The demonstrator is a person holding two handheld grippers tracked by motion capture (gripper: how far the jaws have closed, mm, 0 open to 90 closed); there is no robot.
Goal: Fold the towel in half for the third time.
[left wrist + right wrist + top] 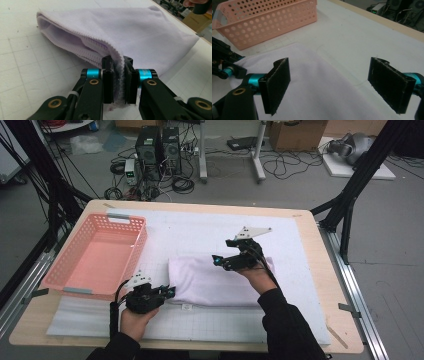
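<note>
Cloth: the folded lilac cloth [212, 282] lies flat on the white mat [300, 270] in the middle of the counter [320, 245], long side running left to right, well apart from nothing but the basket on its left.
Left hand-held gripper: my left hand-held gripper [119, 82] is clamped narrow on the cloth's near-left corner; in its own view the stacked hems run straight up between the pads.
Right hand-held gripper: my right hand-held gripper [337, 85] stands wide and holds nothing, hovering over the right part of the cloth with the fabric below its jaws.
Basket: the pink basket [127, 227] sits at the left of the counter, near the cloth's left end, and looks empty.
Step in hand: I judge I am pinning one corner and bringing the free hand in for a second hold, to fold the cloth again or lift it.
Doing it well: keep the left clamp steady so the layers do not slide; bring the right jaws down at the near-right edge, catch every layer, and close before pulling.
Unsure: from above I cannot tell how many layers lie at the right edge.
Risk: gripping the top layer alone would likely open the fold.
</note>
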